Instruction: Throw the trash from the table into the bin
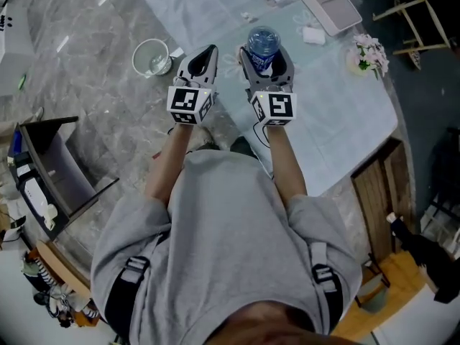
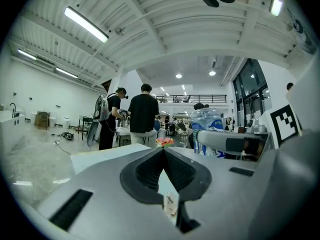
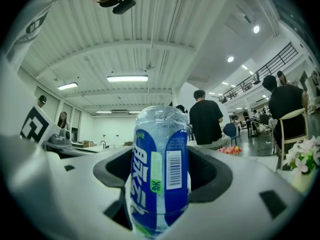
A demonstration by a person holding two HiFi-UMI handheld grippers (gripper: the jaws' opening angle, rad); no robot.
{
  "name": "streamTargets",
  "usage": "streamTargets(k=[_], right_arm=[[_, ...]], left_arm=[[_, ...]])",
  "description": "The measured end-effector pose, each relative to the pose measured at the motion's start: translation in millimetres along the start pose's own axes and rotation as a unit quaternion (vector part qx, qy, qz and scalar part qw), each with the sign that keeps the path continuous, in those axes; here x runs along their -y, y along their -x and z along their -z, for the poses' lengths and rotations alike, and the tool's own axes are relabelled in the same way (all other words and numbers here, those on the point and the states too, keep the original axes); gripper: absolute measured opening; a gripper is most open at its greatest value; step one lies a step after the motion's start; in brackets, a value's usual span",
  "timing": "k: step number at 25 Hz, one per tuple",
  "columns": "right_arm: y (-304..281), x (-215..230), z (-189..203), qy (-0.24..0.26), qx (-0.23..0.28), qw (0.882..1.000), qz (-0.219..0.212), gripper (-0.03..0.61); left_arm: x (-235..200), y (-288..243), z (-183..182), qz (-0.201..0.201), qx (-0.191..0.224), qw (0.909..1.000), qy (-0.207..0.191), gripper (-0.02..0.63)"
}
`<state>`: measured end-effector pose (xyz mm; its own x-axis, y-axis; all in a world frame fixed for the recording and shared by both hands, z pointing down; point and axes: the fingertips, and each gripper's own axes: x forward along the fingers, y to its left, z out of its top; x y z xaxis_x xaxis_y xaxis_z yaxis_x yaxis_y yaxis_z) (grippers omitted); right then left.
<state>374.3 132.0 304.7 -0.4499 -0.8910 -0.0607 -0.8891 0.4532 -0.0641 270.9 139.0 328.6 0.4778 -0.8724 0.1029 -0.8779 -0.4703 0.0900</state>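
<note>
Bottle [image 1: 263, 43] above pale table [image 1: 338, 121], marble floor [image 1: 86, 70]

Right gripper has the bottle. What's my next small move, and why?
Probably swing the right gripper left toward the white bin on the floor: its jaws clamp the blue-labelled bottle, which hangs over the table, not the bin.

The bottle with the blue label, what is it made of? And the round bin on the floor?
Bottle: probably clear, shiny plastic; the room shows through its top above a glossy blue label. Bin: looks like pale, see-through plastic, maybe a bag liner; too small to be sure.
</note>
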Motion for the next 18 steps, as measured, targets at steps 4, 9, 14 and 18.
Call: streamTargets(k=[4,9,14,18], right_arm=[[-17,-38,1,0.001,0.003,1.000,-0.016,0.336],[-37,-83,2,0.002,0.006,0.999,-0.037,0.336],[-56,-128,5,0.001,0.007,0.998,-0.059,0.336],[-71,-159,8,-0.001,0.006,0.997,-0.081,0.336]], left_arm=[[-32,23,-2,-0.014,0.008,0.9999,0.002,0.005],[-71,53,-5,-0.033,0.014,0.9993,0.004,0.005],[-111,84,-5,-0.057,0.021,0.9981,0.008,0.005],[-142,107,-2,-0.083,0.022,0.9962,0.012,0.005]])
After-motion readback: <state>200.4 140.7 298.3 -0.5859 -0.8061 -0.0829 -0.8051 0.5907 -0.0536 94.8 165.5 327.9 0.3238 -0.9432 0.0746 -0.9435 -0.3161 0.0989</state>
